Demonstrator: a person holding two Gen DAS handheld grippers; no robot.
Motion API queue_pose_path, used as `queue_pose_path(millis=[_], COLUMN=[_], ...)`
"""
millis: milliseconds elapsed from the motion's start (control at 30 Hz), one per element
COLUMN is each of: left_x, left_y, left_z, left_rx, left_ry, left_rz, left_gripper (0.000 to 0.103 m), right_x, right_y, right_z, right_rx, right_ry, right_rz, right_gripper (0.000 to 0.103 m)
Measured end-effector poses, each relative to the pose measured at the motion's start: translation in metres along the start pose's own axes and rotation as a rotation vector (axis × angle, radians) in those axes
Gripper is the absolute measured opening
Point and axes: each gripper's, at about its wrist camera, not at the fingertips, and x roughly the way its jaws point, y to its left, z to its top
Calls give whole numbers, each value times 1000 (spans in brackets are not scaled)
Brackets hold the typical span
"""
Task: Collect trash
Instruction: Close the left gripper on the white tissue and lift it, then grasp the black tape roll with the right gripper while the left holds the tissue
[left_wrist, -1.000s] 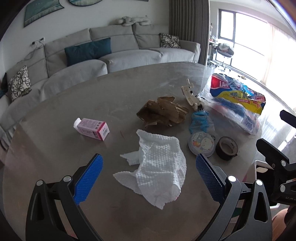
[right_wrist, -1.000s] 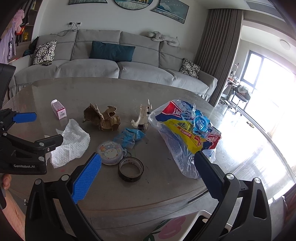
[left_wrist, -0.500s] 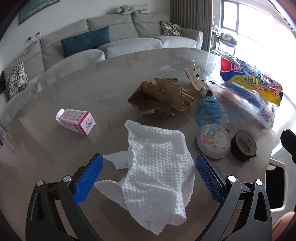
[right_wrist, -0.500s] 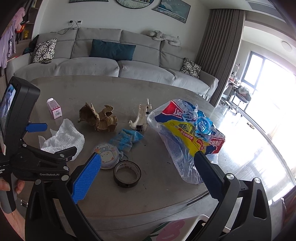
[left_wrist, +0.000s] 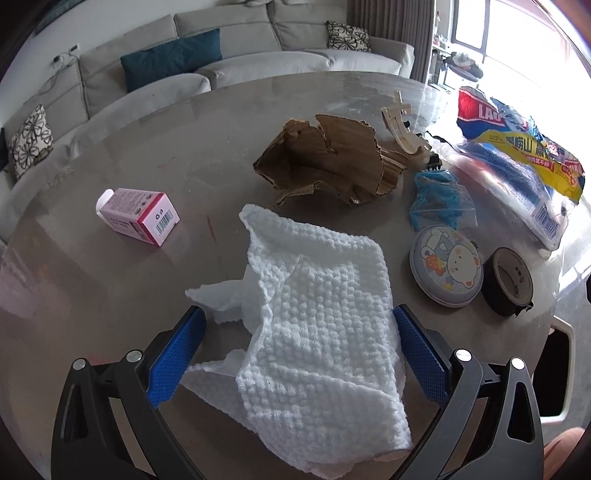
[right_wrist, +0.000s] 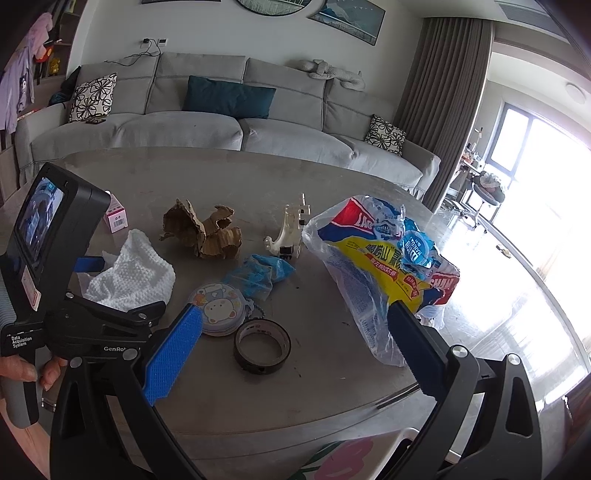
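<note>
A crumpled white paper towel (left_wrist: 314, 325) lies on the grey table (left_wrist: 110, 258), between the open blue fingers of my left gripper (left_wrist: 299, 354); it also shows in the right wrist view (right_wrist: 129, 273). Beyond it lie torn brown cardboard (left_wrist: 328, 162), a pink carton (left_wrist: 138, 214), a blue wrapper (left_wrist: 436, 199) and a printed plastic bag (left_wrist: 517, 158). My right gripper (right_wrist: 291, 350) is open and empty, above the table's near edge, over a black tape roll (right_wrist: 262, 345). The left gripper's body (right_wrist: 74, 295) shows at the left of the right wrist view.
A round tin with a bear picture (left_wrist: 447, 269) and the tape roll (left_wrist: 511, 280) sit right of the towel. A small wooden piece (left_wrist: 402, 129) stands behind the cardboard. A white bin with pink print (right_wrist: 351, 454) is below the table edge. A sofa (right_wrist: 221, 125) stands behind.
My left gripper has moved forward and down so the towel now lies between its open fingers. The right gripper has shifted slightly toward the table, still open.
</note>
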Motion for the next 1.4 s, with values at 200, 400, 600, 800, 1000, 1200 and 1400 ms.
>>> queue_pose_path(millis=[200, 400, 600, 800, 1000, 1200, 1400], left_x=[-2, -10, -33, -53, -61, -60, -61], left_y=[-10, -25, -14, 3, 12, 8, -5], left_z=[-3, -2, -4, 1, 5, 7, 7], left_rx=[38, 89, 52, 8, 2, 8, 35], left_ry=[-32, -15, -86, -123, -140, -144, -150], left_rz=[-17, -16, 25, 56, 88, 81, 72], left_gripper=[70, 16, 10, 10, 10, 10, 10], right_x=[0, -1, -2, 3, 20, 34, 41], right_y=[0, 1, 0, 5, 11, 3, -14], right_z=[-1, -3, -1, 3, 3, -11, -19], right_rx=[2, 7, 17, 29, 30, 56, 107], right_ry=[0, 1, -10, -18, 2, 23, 41], right_rz=[2, 12, 25, 56, 82, 51, 28], right_gripper=[99, 99, 99, 99, 99, 99, 93])
